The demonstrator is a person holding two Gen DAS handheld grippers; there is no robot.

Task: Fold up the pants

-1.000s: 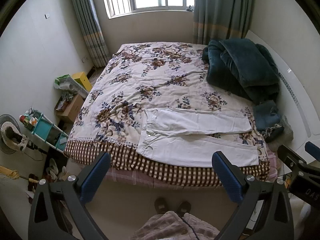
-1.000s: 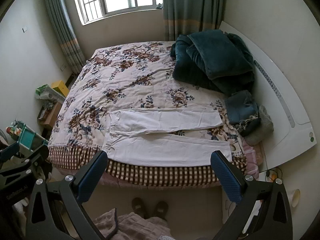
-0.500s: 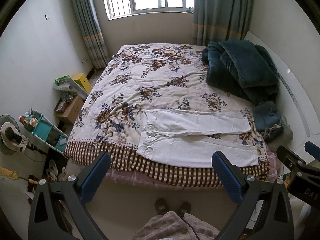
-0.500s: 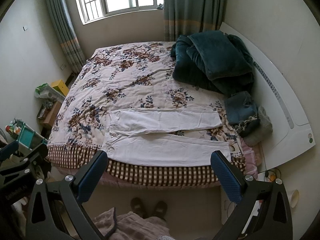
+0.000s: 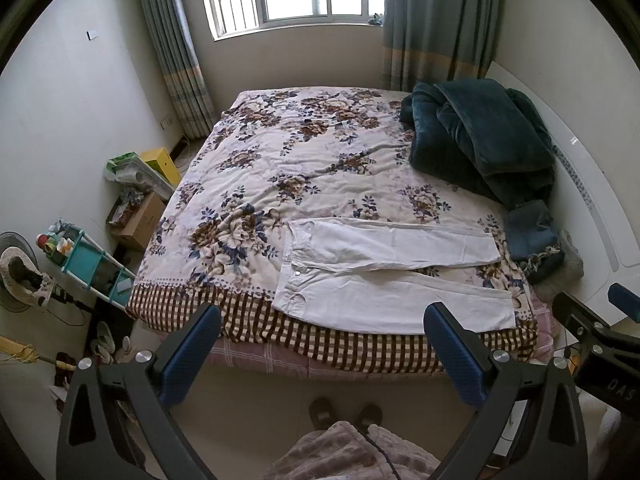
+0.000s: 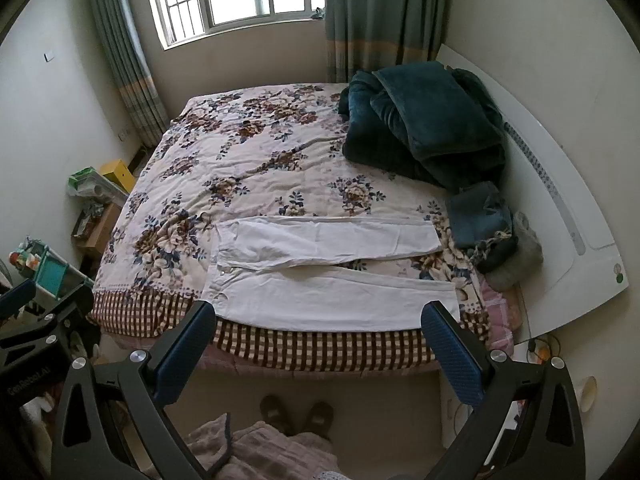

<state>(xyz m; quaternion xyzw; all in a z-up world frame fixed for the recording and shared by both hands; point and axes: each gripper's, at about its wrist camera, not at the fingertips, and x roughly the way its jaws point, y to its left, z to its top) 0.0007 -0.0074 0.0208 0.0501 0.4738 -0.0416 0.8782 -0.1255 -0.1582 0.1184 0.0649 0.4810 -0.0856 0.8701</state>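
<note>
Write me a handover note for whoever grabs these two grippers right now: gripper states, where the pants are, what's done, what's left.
Left gripper: open, empty, held above the floor short of the bed's near edge.
Right gripper: open, empty, same height, beside the left one.
White pants: flat on the floral bedspread near its checked border, waistband to the left, legs running right, slightly parted.
Dark green blanket is piled at the far right, clear of the pants.
Done: pants laid out; no fold made.
Left: all folding, probably one leg over the other first, then end to end.

Both wrist cams high, well back, looking down over bed [image 5: 304, 168] foot; views share whole bed.
</note>
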